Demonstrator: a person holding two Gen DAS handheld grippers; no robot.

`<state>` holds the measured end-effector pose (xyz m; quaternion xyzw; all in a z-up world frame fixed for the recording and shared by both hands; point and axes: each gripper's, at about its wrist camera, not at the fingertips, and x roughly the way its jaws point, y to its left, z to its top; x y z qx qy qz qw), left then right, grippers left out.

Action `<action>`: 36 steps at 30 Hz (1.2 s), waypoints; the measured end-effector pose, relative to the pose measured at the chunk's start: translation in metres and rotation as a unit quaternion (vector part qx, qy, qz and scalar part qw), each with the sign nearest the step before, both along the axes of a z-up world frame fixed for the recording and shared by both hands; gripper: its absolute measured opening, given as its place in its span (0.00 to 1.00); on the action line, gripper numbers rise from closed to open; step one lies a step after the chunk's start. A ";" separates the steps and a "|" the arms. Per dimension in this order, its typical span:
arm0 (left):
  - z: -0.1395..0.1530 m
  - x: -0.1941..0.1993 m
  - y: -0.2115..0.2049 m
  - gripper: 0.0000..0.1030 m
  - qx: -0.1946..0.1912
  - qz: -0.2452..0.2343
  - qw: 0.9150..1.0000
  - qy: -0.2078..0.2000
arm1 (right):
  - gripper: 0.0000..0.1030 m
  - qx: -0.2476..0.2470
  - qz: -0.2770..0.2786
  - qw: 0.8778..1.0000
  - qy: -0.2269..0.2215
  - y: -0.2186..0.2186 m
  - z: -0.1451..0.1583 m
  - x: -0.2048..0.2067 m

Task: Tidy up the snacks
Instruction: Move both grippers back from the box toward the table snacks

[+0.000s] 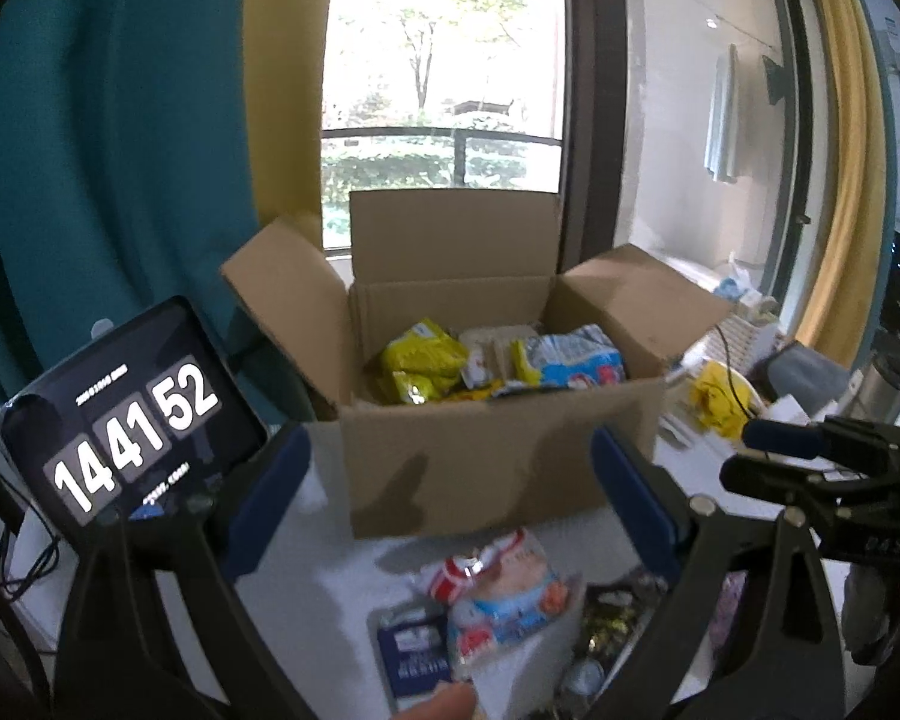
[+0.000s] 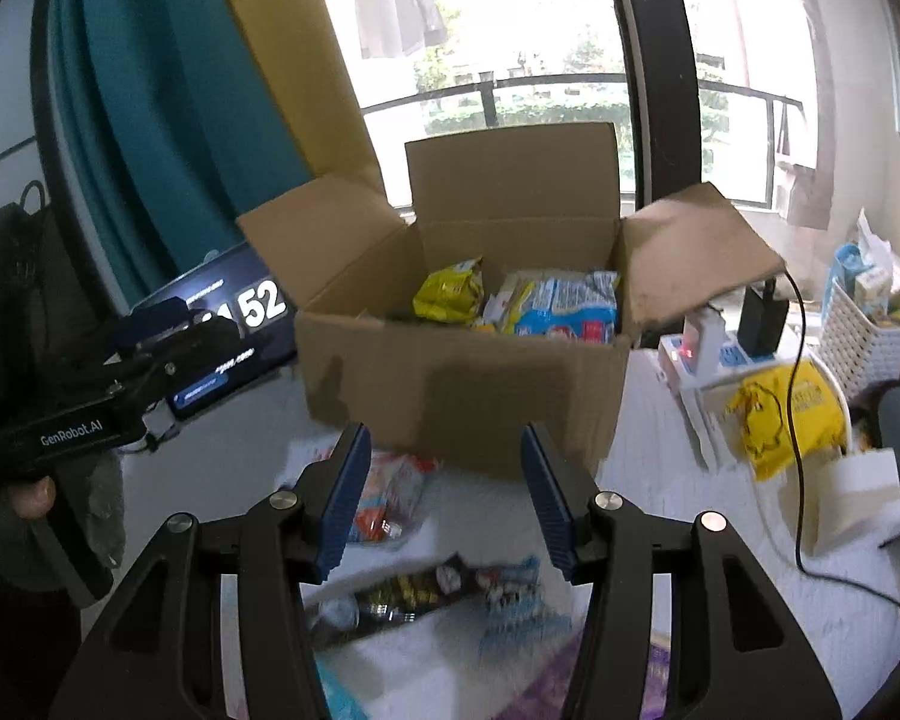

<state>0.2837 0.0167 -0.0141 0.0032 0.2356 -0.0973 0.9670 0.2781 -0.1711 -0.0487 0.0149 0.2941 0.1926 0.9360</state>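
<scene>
You are holding both the left gripper [image 1: 450, 504] and right gripper [image 2: 447, 498] with jaws apart, empty. Loose snack packets [image 1: 504, 606] are lying low in the frame before the cardboard box [image 1: 486, 456]; probably light, crinkly, slippery, so pinch a sealed edge.

The tablet clock [image 1: 132, 414], just left of the cardboard box [image 1: 486, 450], reads "14 41 52". "GenRobot.AI" is printed on the left gripper [image 2: 150, 324] body.
</scene>
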 end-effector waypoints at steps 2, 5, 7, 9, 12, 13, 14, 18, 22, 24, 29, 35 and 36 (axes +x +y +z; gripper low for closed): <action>-0.002 -0.009 -0.001 0.93 -0.001 -0.004 1.000 0.001 | 0.53 -0.004 0.002 1.000 0.004 -0.001 -0.004 -0.009; -0.006 -0.024 -0.001 0.93 -0.005 -0.008 1.000 0.006 | 0.53 -0.006 0.001 1.000 0.011 -0.004 -0.009 -0.023; -0.011 -0.034 -0.002 0.93 -0.006 -0.012 1.000 0.011 | 0.53 -0.005 -0.001 1.000 0.017 -0.008 -0.013 -0.031; -0.016 -0.043 -0.002 0.93 -0.009 -0.014 1.000 0.018 | 0.53 0.000 -0.007 1.000 0.025 -0.013 -0.019 -0.042; -0.028 -0.058 -0.002 0.93 -0.010 -0.015 0.999 0.032 | 0.53 0.006 -0.016 0.999 0.039 -0.019 -0.029 -0.056; -0.033 -0.062 -0.001 0.93 -0.010 -0.016 0.999 0.037 | 0.53 0.008 -0.020 0.999 0.044 -0.022 -0.033 -0.061; -0.039 -0.067 -0.001 0.93 -0.009 -0.018 0.999 0.045 | 0.53 0.009 -0.024 0.999 0.047 -0.024 -0.036 -0.066; -0.057 -0.083 -0.001 0.93 -0.005 -0.023 0.997 0.068 | 0.53 0.012 -0.040 0.997 0.062 -0.033 -0.050 -0.087; -0.075 -0.099 -0.004 0.93 -0.003 -0.032 0.995 0.093 | 0.53 0.014 -0.052 0.995 0.081 -0.039 -0.063 -0.105; -0.083 -0.107 -0.005 0.93 -0.006 -0.037 0.994 0.105 | 0.53 0.009 -0.059 0.994 0.088 -0.041 -0.069 -0.112; -0.102 -0.122 -0.012 0.93 -0.021 -0.053 0.989 0.134 | 0.54 -0.001 -0.083 0.991 0.103 -0.053 -0.086 -0.121; -0.118 -0.128 -0.033 0.93 -0.030 -0.075 0.983 0.168 | 0.60 0.007 -0.115 0.987 0.113 -0.076 -0.099 -0.122; -0.120 -0.128 -0.038 0.93 -0.027 -0.080 0.982 0.171 | 0.60 0.008 -0.119 0.987 0.113 -0.080 -0.100 -0.122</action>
